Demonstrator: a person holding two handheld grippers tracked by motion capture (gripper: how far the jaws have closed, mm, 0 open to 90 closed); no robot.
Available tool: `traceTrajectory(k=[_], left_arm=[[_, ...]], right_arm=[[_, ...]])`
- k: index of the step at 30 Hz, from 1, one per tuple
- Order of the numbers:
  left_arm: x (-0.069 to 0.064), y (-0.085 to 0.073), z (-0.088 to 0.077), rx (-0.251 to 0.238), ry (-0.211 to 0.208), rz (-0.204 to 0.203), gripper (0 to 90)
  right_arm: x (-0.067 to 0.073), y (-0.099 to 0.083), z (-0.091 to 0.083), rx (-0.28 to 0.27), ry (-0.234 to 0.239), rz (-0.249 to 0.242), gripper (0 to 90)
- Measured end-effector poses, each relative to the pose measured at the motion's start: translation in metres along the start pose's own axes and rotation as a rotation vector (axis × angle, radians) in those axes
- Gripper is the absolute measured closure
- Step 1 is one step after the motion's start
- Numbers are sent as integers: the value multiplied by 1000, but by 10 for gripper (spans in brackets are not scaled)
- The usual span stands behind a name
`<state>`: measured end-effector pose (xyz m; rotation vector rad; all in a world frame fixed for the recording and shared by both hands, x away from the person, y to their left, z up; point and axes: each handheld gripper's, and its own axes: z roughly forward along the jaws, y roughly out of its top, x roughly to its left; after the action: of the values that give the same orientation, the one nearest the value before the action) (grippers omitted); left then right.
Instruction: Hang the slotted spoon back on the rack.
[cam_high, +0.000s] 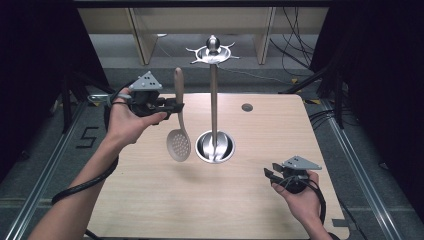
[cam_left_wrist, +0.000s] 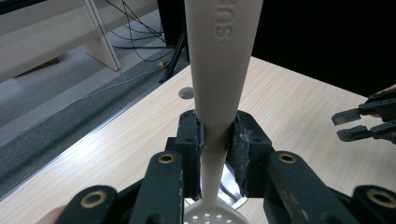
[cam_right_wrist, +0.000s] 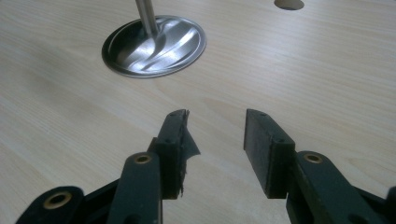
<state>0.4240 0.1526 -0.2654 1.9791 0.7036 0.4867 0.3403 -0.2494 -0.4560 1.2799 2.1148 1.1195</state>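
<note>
Clamped on the skimmer (cam_high: 179, 120) handle, the left claw (cam_high: 172, 106) could let it swing and knock the stand (cam_high: 214, 100), while the right claw (cam_high: 270, 175) waits wide.

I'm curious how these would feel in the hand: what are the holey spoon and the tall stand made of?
The slotted spoon looks like matte beige plastic: dull surface, letters moulded into its handle. The stand looks like polished metal, probably stainless steel: its round base mirrors the light and its pole gleams. The left gripper is shut on the spoon's handle.
</note>
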Motion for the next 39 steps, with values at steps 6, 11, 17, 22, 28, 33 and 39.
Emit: traceTrajectory(k=[6,11,17,22,28,33,39], left_arm=[[2,4,0,2,-1,-3,733],[3,6,0,-4,1,-4,733],[4,10,-1,9,3,9,733],[4,13,0,8,1,11,733],[4,16,2,8,3,13,733],[4,19,2,19,3,20,733],[4,21,6,19,-2,16,733]], right_arm=[[0,0,0,0,0,-1,599],[0,0,0,1,-1,-1,598],[3,-1,0,12,2,34,598],[3,0,0,14,4,33,598],[3,0,0,12,8,40,598],[3,-1,0,10,7,33,598],[3,0,0,21,6,26,598]])
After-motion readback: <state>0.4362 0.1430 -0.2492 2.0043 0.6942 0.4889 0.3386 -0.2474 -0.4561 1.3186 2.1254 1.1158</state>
